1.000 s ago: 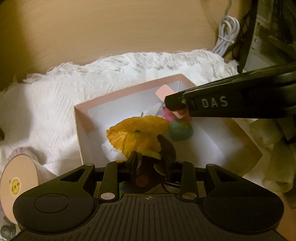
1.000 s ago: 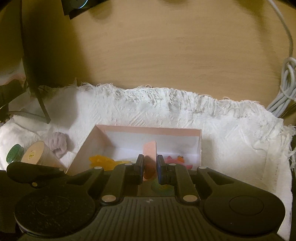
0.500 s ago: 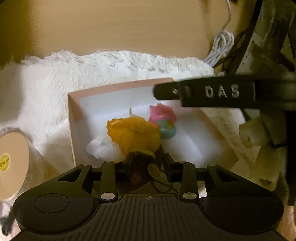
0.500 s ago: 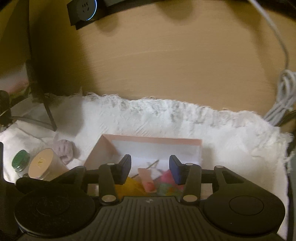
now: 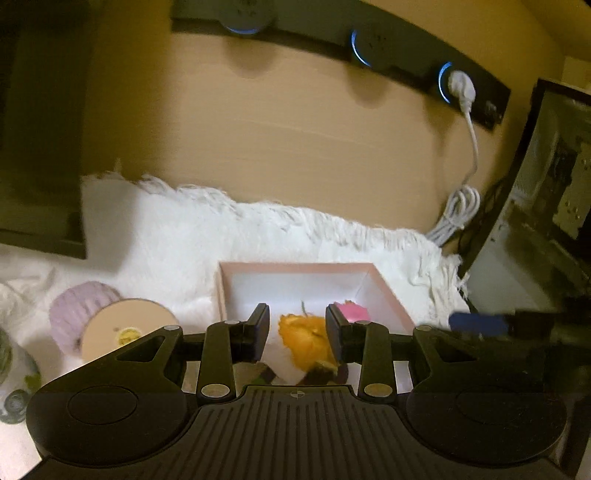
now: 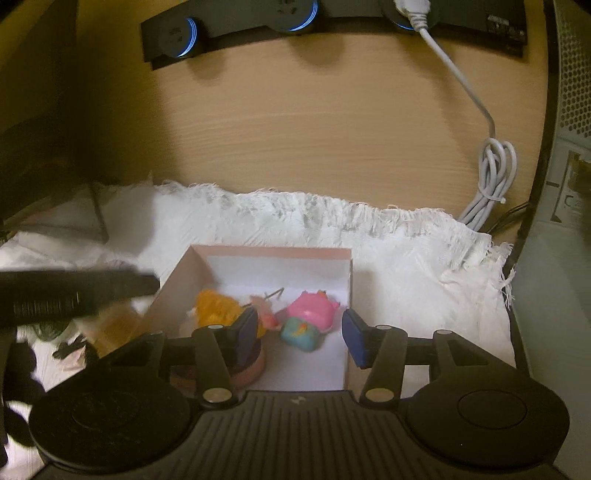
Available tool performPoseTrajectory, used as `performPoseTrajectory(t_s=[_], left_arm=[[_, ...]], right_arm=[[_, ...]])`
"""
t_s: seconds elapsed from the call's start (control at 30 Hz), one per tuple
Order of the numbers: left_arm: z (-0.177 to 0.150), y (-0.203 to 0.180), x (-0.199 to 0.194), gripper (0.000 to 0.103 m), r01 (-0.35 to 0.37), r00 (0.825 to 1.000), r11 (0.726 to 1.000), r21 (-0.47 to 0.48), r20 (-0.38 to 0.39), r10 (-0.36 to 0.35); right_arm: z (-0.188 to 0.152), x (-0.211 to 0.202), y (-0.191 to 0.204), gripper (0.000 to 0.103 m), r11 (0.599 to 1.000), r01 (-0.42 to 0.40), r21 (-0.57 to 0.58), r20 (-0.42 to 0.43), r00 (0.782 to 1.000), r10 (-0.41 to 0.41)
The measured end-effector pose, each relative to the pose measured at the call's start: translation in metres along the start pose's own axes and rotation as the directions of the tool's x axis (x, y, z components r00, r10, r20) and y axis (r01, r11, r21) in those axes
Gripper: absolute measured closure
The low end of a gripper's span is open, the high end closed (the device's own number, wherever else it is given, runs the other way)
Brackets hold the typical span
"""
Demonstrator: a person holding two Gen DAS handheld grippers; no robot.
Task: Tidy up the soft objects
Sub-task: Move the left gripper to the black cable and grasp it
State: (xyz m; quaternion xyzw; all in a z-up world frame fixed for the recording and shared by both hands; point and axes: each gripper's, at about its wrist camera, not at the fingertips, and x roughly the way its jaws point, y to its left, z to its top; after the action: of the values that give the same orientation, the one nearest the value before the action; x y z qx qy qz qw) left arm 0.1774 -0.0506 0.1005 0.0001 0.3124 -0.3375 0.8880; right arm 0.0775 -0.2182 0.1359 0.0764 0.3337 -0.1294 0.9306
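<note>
A pink open box (image 5: 295,266) (image 6: 273,253) lies on a white fringed cloth. Inside it lie an orange soft flower (image 5: 306,338) (image 6: 214,308), a pink and teal plush toy (image 6: 310,319) (image 5: 352,311) and a small pink piece (image 6: 264,308). My left gripper (image 5: 297,332) is open and empty, raised above the near side of the box. My right gripper (image 6: 299,334) is open and empty, above the box over the plush toy. A lilac knitted item (image 5: 79,306) lies left of the box.
A roll with a tan round face (image 5: 127,326) stands left of the box. A wooden wall carries a black socket strip (image 6: 295,18). A coiled white cable (image 6: 487,184) lies at the right. A dark panel (image 5: 40,129) stands at the left.
The left gripper opened, let go of the orange flower in the box and rose back. The right gripper opened, dropped the pink piece into the box and lifted too.
</note>
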Motion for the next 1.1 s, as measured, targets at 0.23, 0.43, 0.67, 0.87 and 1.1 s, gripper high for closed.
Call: performPoseTrajectory(t_s=[0.23,0.43,0.67,0.87,1.1], left_arm=[[-0.006,0.017,-0.027,0.066,-0.064,0.998,0.998,-0.027,-0.006,0.064],[-0.02,0.048,-0.065,0.066,-0.116,0.991,0.99,-0.076,0.062,0.121],[-0.064,0.132,-0.114,0.066,-0.299,0.944,0.904,-0.307,0.041,0.327],[-0.088,0.15,-0.105,0.066,-0.317,0.947,0.907,-0.276,-0.039,0.319],[-0.077,0.118,-0.054,0.066,-0.181,0.979,0.983,0.034,-0.083,0.184]], right_arm=[[-0.027,-0.005,0.045,0.052,0.989,-0.099,-0.109,-0.027,0.995,0.097],[-0.049,0.004,0.099,0.05,0.953,-0.21,-0.217,-0.083,0.977,0.197],[-0.086,0.019,0.14,0.049,0.908,-0.286,-0.306,-0.163,0.955,0.246],[-0.107,0.029,0.146,0.049,0.89,-0.31,-0.334,-0.215,0.945,0.248],[-0.122,0.031,0.144,0.037,0.876,-0.318,-0.364,-0.192,0.945,0.263]])
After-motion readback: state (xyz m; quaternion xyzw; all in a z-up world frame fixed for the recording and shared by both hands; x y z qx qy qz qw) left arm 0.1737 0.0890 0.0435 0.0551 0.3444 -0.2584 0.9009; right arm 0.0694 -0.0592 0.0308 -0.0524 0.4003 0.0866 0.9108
